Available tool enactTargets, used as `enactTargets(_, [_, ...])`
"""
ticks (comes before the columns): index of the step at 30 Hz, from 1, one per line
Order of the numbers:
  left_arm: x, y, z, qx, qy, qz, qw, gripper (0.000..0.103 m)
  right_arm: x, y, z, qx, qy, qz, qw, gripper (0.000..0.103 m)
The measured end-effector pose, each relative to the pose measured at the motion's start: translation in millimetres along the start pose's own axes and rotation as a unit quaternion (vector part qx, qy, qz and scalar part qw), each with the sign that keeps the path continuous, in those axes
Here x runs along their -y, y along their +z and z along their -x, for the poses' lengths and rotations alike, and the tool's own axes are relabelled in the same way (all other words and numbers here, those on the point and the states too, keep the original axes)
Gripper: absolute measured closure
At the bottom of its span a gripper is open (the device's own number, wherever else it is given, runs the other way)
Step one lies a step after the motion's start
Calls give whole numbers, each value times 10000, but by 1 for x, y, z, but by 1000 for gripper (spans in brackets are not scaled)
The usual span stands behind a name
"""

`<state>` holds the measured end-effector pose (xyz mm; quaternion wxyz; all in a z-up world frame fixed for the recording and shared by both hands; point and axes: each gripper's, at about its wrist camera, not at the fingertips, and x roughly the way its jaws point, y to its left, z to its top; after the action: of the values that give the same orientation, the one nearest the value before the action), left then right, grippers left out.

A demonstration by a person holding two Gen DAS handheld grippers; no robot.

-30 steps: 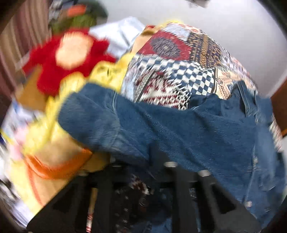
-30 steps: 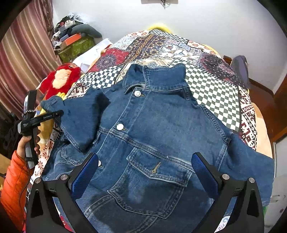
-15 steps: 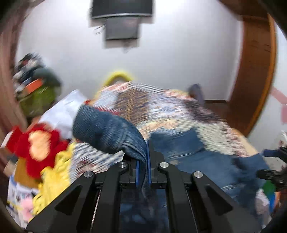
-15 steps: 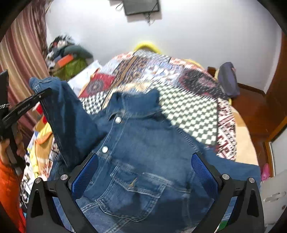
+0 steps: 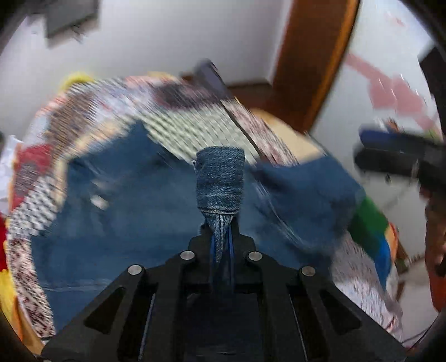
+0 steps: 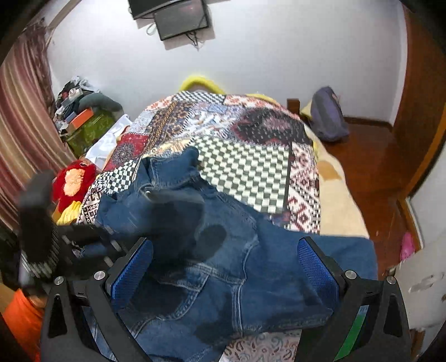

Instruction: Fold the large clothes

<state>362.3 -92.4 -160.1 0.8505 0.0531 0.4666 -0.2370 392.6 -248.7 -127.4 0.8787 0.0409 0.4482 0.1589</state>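
The left gripper (image 5: 222, 239) is clamped tight on a bunched cuff (image 5: 220, 181) of the denim jacket (image 6: 223, 250), holding it up over the jacket body. The right gripper (image 6: 223, 267) hovers wide open above the jacket's lower front, its blue pads (image 6: 315, 267) apart and touching nothing. The jacket lies spread on the patchwork quilt (image 6: 245, 167) covering the bed. Beyond the quilt's left edge sits a red plush toy (image 6: 71, 181), with a screen (image 6: 181, 19) on the far wall.
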Motion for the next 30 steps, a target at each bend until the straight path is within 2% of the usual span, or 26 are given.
enactTargets(2, [14,-11,-15,-283,-203,-118,9993,95,10,-6,-7,-185,207,-227,9994,0])
enactTargets(4, [25,-19,-23,-517,-347,-182,9979,85,15,-13,-17,-395,350,-394,9978,0])
enactTargets(5, [28,-24,-26,-656,-342,-205,9971,75,16,-16,-21,-465,367,-440,9973,0])
enactTargets(8, [34,-35,-23,-829,-231,-264,9959,59,23,-23,-39,-763,492,-663,9937,0])
enactTargets(11, [20,-38,0,-587,-299,-38,9978,41,21,-29,-54,-996,651,-798,9897,0])
enactTargets(14, [-2,-40,30,-249,-300,247,9989,34,16,-35,-71,-1274,768,-822,9855,0])
enactTargets(16, [-18,-43,50,-20,-37,327,9995,26,16,-40,-82,-1468,883,-883,9813,0])
enactTargets(18, [-37,-48,70,236,305,430,9983,12,17,-47,-96,-1727,1008,-1055,9741,0])
enactTargets(20, [-62,-56,86,443,684,606,9948,10,19,-55,-110,-2027,1111,-1221,9652,0])
enactTargets(23, [-104,-73,98,498,1227,1058,9855,10,19,-66,-123,-2322,1335,-1358,9538,0])
enactTargets(27, [-157,-107,104,380,1461,1782,9723,10,13,-75,-135,-2334,1169,-1321,9563,0])
enactTargets(30, [-187,-133,105,279,1590,2277,9603,10,13,-74,-144,-2180,1195,-1493,9570,9])
